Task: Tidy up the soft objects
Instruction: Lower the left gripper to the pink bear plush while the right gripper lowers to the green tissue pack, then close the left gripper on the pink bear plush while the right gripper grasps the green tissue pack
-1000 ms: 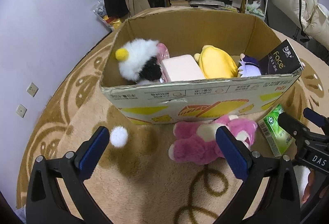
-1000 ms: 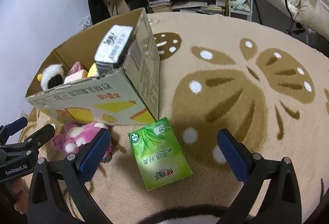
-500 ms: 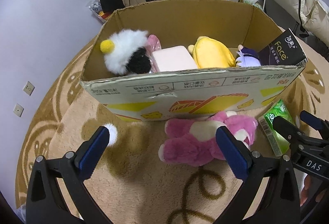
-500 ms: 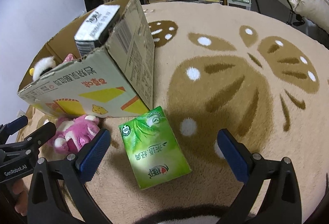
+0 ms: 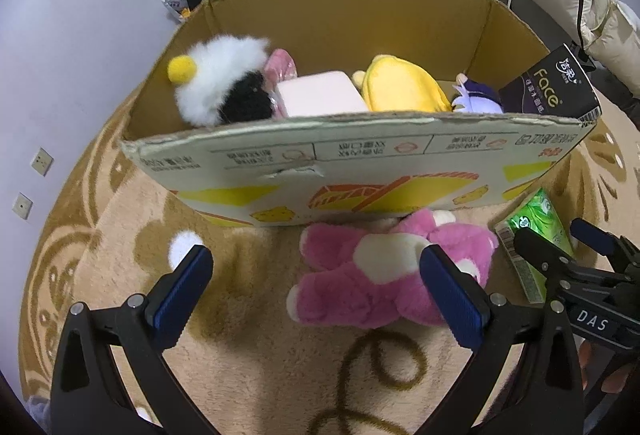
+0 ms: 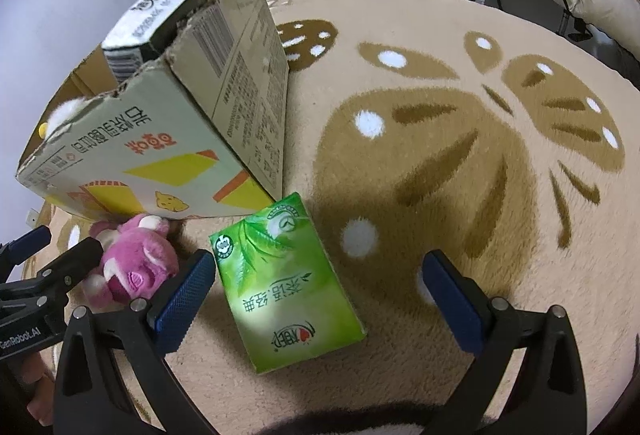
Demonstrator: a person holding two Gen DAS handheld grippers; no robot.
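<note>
One open cardboard box point(image 5: 360, 163) with yellow shapes and printed text, not clearly readable, sits on a tan patterned rug point(image 6: 460, 155). Inside it are what look like four soft items: a white and black fluffy toy point(image 5: 224, 83) with a yellow pompom, a pink pad point(image 5: 320, 97), a yellow plush point(image 5: 400, 87) and a small purple-haired doll point(image 5: 476, 97). One dark pack point(image 5: 548, 89) marked "Face" leans in the box's right corner. One pink plush bear point(image 5: 384, 275) lies on the rug, touching the box front. One green tissue pack point(image 6: 284, 283) with leaf artwork and Chinese writing lies just beside it. The left claw point(image 5: 320, 291) is wide open over the bear, gripping nothing. The right claw point(image 6: 320, 295), labelled "DAS", is wide open over the green pack, also empty.
</note>
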